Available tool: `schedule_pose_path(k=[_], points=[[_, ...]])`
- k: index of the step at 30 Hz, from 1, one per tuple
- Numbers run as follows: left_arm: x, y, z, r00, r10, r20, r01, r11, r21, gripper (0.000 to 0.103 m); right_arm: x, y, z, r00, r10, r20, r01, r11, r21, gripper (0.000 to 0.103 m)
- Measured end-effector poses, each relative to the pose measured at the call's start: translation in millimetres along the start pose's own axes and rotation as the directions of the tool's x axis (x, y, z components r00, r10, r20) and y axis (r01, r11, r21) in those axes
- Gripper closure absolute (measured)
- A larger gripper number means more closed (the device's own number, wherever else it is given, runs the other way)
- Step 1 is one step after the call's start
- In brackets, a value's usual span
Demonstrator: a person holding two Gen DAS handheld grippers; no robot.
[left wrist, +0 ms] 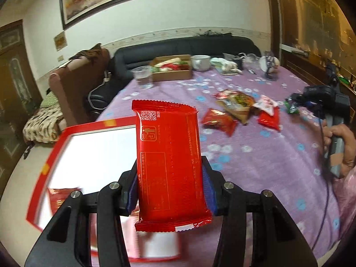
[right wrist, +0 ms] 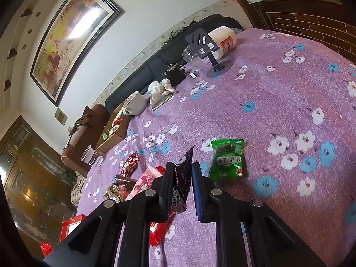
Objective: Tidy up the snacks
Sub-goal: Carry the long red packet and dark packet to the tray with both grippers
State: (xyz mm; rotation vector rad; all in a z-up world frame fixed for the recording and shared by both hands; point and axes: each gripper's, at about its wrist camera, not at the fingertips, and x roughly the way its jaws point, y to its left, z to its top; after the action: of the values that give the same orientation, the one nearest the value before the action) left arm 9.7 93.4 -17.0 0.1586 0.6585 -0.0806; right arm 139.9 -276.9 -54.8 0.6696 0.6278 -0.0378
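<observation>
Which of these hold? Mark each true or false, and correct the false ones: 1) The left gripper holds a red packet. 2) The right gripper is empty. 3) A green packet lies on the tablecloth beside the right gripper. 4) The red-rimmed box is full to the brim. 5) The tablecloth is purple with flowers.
1) The left gripper holds a red packet: true.
2) The right gripper is empty: false; a dark packet sits between its fingers.
3) A green packet lies beside it: true.
4) The red-rimmed box is full: false; mostly bare white bottom shows.
5) The tablecloth is purple with flowers: true.
</observation>
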Motion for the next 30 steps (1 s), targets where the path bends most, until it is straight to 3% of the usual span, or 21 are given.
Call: schedule_pose_path(k=[4, 10, 20, 27, 30], points=[[-1, 29, -5, 0.999, 0.040, 0.004, -0.040, 0.999, -0.034, 0.057, -10, 15, -14, 0.999, 0.038, -0.013, -0.038, 0.999, 0.001, 0.087], [-1, 65, -14, 0.996, 0.093, 0.005, -0.093, 0.993, -0.080, 0.057, -12, 81, -54, 0.983, 0.154, -0.096, -0.162, 0.984, -0.079, 0.087], [3, 109, -35, 0.989, 0.144, -0.025, -0.146, 0.981, -0.128, 0.057, 16, 214, -150, 0.890, 0.313, -0.333, -0.391, 0.898, -0.203, 0.087], [8, 127, -42, 0.984, 0.172, -0.041, -0.176, 0.972, -0.155, 0.056, 18, 265, -197, 0.830, 0.338, -0.444, -0.479, 0.840, -0.256, 0.087], [5, 130, -44, 0.979, 0.200, -0.035, -0.203, 0.968, -0.146, 0.055, 21, 277, -209, 0.821, 0.315, -0.476, -0.479, 0.834, -0.274, 0.082]])
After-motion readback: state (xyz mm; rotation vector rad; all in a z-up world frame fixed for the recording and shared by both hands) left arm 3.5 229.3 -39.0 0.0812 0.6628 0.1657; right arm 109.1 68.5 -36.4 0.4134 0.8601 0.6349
